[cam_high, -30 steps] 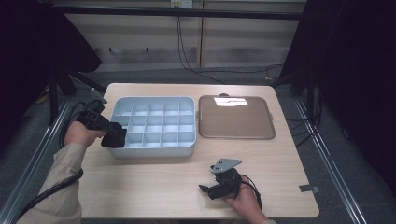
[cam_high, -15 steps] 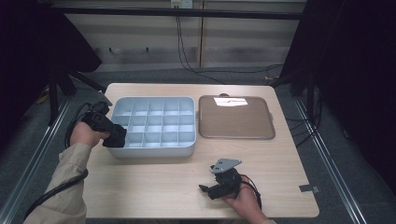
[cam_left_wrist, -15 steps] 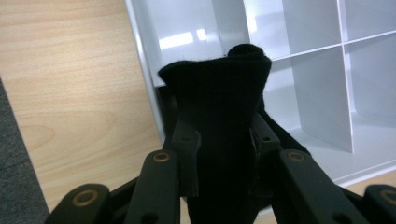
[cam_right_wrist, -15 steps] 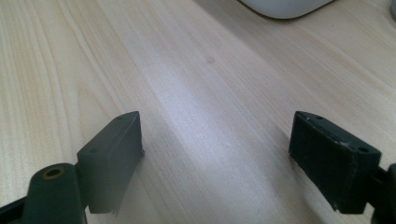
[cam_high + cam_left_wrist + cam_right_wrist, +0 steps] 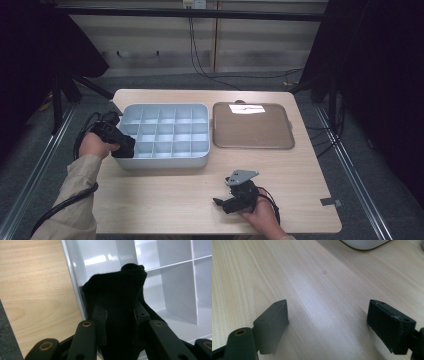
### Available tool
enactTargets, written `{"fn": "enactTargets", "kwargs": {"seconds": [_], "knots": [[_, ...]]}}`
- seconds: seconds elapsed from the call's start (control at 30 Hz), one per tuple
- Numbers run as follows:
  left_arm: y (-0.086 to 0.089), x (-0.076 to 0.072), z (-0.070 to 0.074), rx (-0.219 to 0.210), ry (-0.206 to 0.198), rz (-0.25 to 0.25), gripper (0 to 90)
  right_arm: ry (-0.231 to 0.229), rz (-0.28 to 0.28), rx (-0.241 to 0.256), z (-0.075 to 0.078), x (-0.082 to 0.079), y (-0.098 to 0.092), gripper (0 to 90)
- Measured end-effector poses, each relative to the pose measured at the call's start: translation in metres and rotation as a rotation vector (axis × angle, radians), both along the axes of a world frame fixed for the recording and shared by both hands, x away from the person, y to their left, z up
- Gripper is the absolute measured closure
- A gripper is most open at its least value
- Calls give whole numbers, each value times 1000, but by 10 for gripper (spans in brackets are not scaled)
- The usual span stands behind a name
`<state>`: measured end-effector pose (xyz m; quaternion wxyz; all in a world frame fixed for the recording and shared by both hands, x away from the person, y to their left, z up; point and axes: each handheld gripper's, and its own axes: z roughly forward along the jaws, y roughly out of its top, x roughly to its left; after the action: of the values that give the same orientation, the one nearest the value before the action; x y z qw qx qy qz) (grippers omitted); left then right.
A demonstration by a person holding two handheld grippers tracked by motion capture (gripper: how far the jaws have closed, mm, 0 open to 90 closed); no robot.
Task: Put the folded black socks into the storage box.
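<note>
The left gripper has its fingers clamped on a black cloth at the left edge of the grey divided box. The cloth may catch on the rim and drape outside. The right gripper rests on the table, fingers apart.

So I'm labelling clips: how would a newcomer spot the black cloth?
On the wooden table, find the pale grey divided bin left of the brown tray. At the bin's near-left corner, the left gripper pinches the black cloth, the sole dark soft item among bare white compartments.
</note>
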<state>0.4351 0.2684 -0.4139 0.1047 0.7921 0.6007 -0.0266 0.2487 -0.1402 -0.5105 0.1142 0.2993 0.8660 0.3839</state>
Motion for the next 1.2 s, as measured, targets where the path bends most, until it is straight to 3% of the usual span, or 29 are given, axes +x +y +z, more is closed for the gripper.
{"fn": "enactTargets", "kwargs": {"seconds": [0.47, 1.2], "knots": [[0, -2, -2, -5, -13, -2, 689, 0, -1, 0, 0, 0, 0, 171], [0, -3, 23, 14, -39, 10, 596, 1, 0, 0, 0, 0, 0, 171]]}}
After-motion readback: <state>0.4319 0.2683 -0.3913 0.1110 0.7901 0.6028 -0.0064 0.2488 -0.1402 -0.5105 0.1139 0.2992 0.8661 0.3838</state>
